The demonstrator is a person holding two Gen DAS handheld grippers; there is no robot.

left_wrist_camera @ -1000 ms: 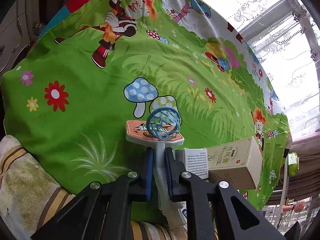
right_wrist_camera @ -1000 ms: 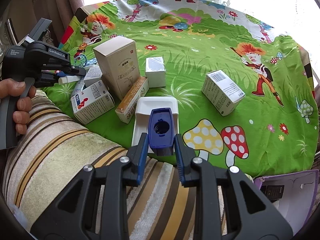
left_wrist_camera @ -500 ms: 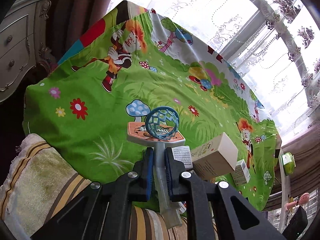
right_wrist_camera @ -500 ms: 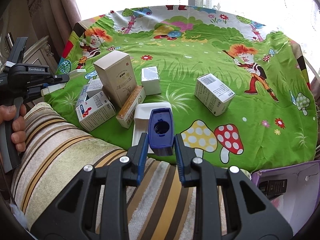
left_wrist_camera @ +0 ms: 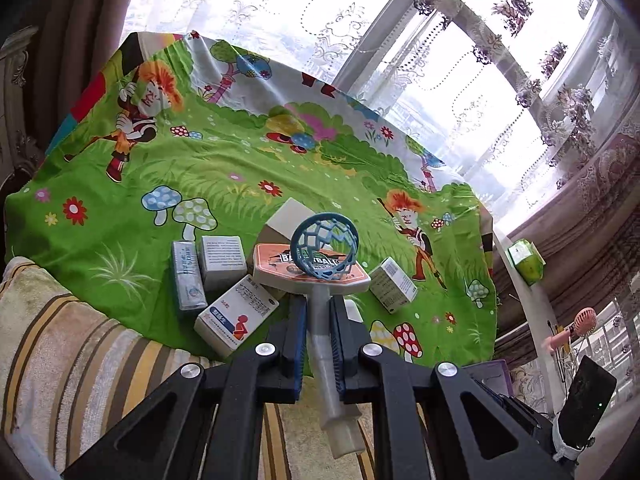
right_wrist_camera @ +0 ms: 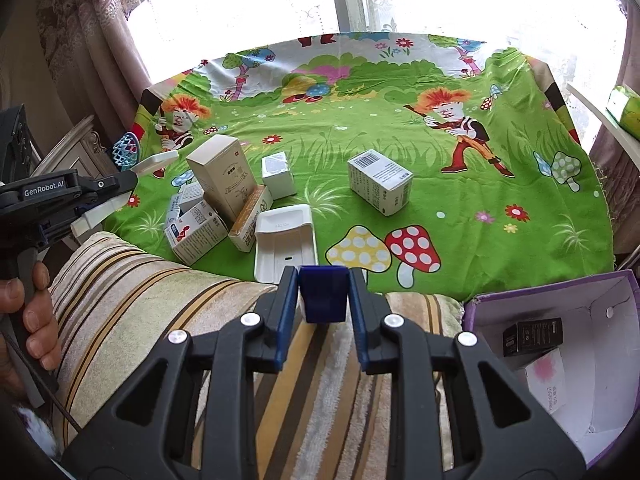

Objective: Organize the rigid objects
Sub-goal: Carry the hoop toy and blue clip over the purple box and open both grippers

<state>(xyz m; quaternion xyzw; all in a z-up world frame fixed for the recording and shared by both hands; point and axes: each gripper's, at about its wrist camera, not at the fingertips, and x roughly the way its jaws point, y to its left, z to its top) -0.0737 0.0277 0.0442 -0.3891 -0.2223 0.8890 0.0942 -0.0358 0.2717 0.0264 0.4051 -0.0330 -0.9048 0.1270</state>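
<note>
My left gripper [left_wrist_camera: 318,312] is shut on the pole of a toy basketball hoop [left_wrist_camera: 324,252] with an orange backboard and blue net, held above the boxes. It also shows at the left of the right wrist view [right_wrist_camera: 128,152]. My right gripper [right_wrist_camera: 323,280] is shut on a small dark blue block [right_wrist_camera: 323,294] above the striped towel. Several cartons lie on the green cartoon cloth [right_wrist_camera: 400,128]: a tall beige box [right_wrist_camera: 224,176], a white barcode box [right_wrist_camera: 380,180], a white tray [right_wrist_camera: 285,236].
A purple-edged open box [right_wrist_camera: 560,344] holding a black box and a pink-white box sits at the lower right. A striped towel [right_wrist_camera: 140,292] covers the near edge. Curtains and a bright window stand behind the table.
My left gripper has lifted and swung right with the hoop, now over the boxes. My right gripper has drawn back and up with the blue block, bringing the purple box into view.
</note>
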